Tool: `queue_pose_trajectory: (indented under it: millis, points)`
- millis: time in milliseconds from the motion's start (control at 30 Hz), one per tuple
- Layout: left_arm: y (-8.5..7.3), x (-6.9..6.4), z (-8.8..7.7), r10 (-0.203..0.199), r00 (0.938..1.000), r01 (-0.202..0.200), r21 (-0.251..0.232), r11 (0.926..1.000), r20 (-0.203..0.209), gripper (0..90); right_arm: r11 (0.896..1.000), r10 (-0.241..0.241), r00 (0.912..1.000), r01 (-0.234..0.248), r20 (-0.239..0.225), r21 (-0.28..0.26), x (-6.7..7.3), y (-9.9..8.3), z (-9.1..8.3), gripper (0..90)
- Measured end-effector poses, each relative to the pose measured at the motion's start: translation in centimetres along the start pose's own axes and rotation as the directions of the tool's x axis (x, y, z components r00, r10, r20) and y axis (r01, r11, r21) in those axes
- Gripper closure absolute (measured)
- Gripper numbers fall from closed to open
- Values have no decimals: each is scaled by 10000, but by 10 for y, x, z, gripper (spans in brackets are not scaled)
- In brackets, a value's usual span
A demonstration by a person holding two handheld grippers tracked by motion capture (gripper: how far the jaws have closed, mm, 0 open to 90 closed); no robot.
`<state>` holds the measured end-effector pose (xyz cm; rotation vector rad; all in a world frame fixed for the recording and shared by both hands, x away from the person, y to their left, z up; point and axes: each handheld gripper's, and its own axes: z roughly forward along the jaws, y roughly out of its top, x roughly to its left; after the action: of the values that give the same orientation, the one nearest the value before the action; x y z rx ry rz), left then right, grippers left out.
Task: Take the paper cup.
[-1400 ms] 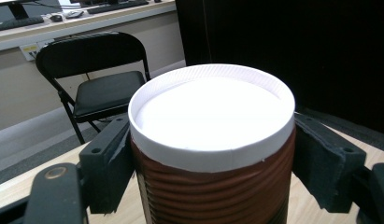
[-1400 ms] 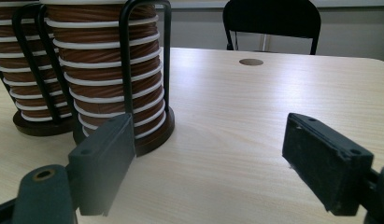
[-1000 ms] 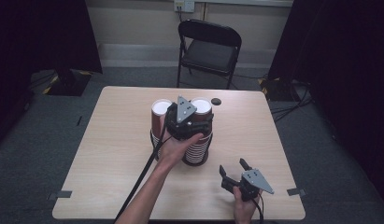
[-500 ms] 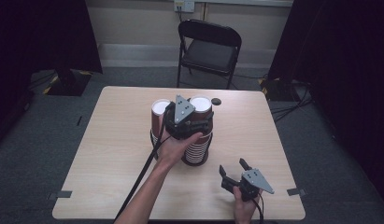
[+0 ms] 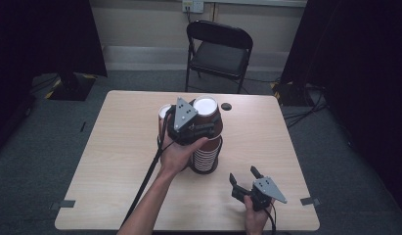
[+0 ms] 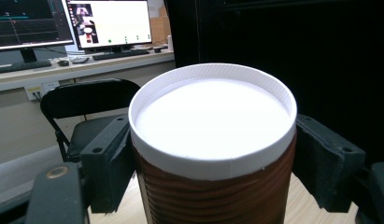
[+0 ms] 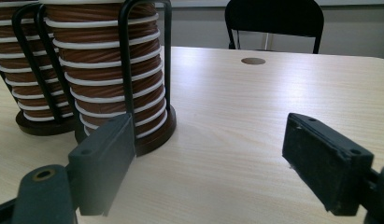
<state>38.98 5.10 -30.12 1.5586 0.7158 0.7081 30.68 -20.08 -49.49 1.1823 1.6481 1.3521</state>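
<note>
a brown ribbed paper cup [image 6: 213,154] with a white rim is clamped between the jaws of the left gripper [image 5: 197,128], one pad pressed on each side of it just under the rim. in the high view the cup [image 5: 208,115] is held above the nearer cup stack [image 5: 206,154], which stands in a black wire holder on a round dark base near the middle of the table [image 5: 110,161]. a second stack [image 5: 164,113] stands just beside it, on the left. the right gripper [image 5: 243,182] is held low over the table's near right part, well apart from the stacks, its jaws spread wide with nothing between them. in the right gripper view the two stacks [image 7: 112,70] are seen at the left. a black folding chair [image 5: 219,51] stands beyond the table.
</note>
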Motion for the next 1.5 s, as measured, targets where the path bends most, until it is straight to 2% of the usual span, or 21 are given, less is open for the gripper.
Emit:
queue_pose_trajectory:
  millis: [167, 333, 500, 533, 667, 800, 867, 1167, 1500]
  points:
    - [5, 3, -6, 138, 9999, -138, -242, 9996, -13, 214, 10000, 1, 10000, -1, -28, 13, 0, 0, 0, 163]
    - [10, 6, -13, -91, 10000, 91, -602, 9981, -5, 214, 10000, -1, 10000, 1, 3, -11, 0, 0, 0, 163]
    - [13, 8, -18, -113, 9999, 119, -719, 9973, 96, 214, 10000, 4, 10000, -4, -3, -6, 0, 0, 0, 163]
    - [15, 9, -20, 9, 9999, 0, -766, 9971, 109, 214, 10000, -3, 10000, 3, 0, -15, 0, 0, 0, 163]
    - [18, 10, -25, -68, 9999, 78, -925, 9957, 109, 214, 10000, -1, 10000, 1, 1, -3, 0, 0, 0, 163]
    - [20, 13, -30, -229, 9996, 247, -1122, 9934, 173, 214, 10000, -17, 10000, 17, -4, -4, 0, 0, 0, 163]
    - [21, 15, -34, -235, 9989, 283, -1194, 9924, 411, 214, 10000, -18, 10000, 18, -2, -4, 0, 0, 0, 163]
    - [21, 16, -45, -368, 9986, 414, -1237, 9915, 392, 214, 10000, -2, 10000, 2, 3, -8, 0, 0, 0, 163]
    - [15, 18, -65, -450, 9961, 540, -1199, 9913, 761, 215, 10000, -8, 10000, 8, 13, 19, 0, 0, 0, 163]
